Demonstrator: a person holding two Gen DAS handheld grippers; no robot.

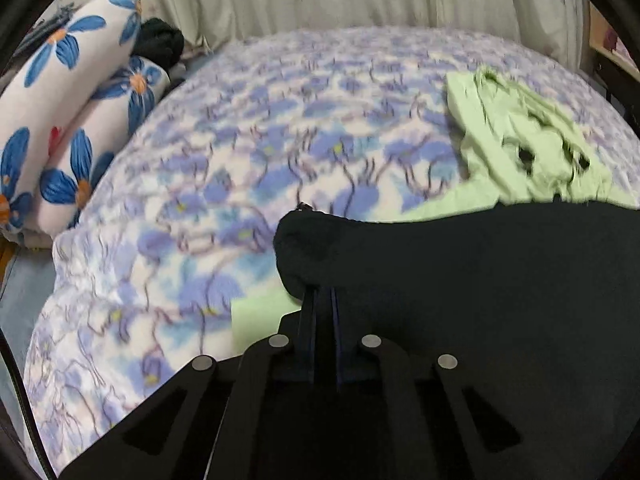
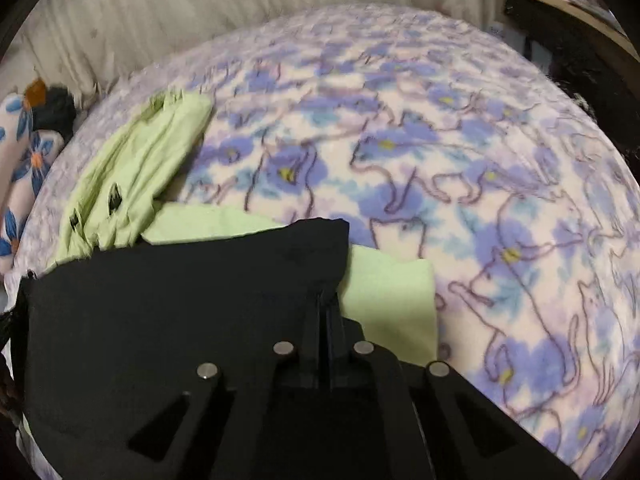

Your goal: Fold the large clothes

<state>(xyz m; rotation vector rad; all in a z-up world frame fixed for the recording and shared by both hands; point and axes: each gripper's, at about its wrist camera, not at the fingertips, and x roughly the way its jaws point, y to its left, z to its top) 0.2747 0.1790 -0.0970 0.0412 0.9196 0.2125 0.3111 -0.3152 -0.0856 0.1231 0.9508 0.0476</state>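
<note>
A black garment (image 1: 460, 272) lies spread over the near part of the bed, on top of a light green garment (image 1: 520, 136). My left gripper (image 1: 323, 292) is shut on the black garment's left corner, its fingertips buried under the bunched cloth. In the right wrist view the same black garment (image 2: 180, 300) stretches off to the left, and my right gripper (image 2: 326, 294) is shut on its right corner. The green garment (image 2: 132, 176) lies crumpled behind the black one, with a flat green part (image 2: 392, 296) showing under the right corner.
A bed cover (image 1: 240, 152) printed with blue flowers and cats takes up most of both views. Flower-print rolled bedding (image 1: 68, 120) and a dark bundle (image 1: 160, 44) lie at the far left. Pale curtains (image 2: 200, 12) hang behind the bed; a wooden shelf (image 2: 572, 4) stands at the far right.
</note>
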